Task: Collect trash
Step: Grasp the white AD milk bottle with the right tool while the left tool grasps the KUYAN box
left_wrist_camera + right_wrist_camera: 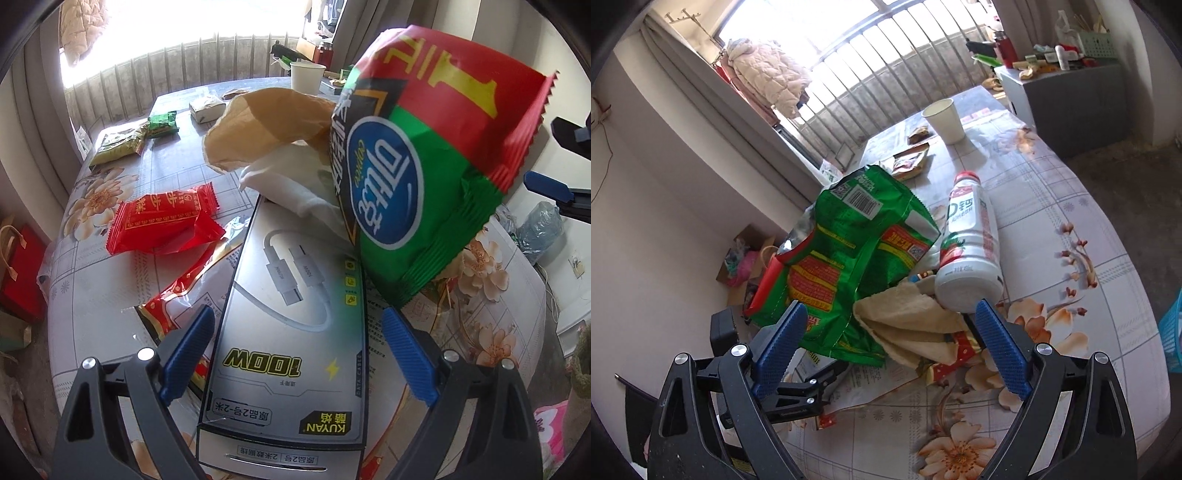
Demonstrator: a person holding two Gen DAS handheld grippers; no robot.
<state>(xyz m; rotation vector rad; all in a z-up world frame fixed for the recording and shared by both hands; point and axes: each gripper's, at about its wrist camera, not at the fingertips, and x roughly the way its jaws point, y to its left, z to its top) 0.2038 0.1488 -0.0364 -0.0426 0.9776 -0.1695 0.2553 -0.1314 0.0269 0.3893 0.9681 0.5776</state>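
My left gripper [297, 354] is open, its blue pads on either side of a grey cable box [291, 332] without touching it. A green and red chip bag [424, 166] leans over the box's far end, beside brown paper [258, 125] and white tissue [295, 188]. A red snack packet [162, 225] and a torn red wrapper [173, 299] lie to the left. My right gripper [892, 343] is open just above the chip bag [849, 254] and beige paper [908, 325]. A white drink bottle [971, 251] lies on its side to their right.
The floral tablecloth [1052, 258] also carries a paper cup [943, 118], green packets [162, 123] and a small wrapped block [207, 107]. A blue basket [1171, 332] is at the right edge. A red gift bag [22, 273] and a cardboard box [746, 258] stand on the floor.
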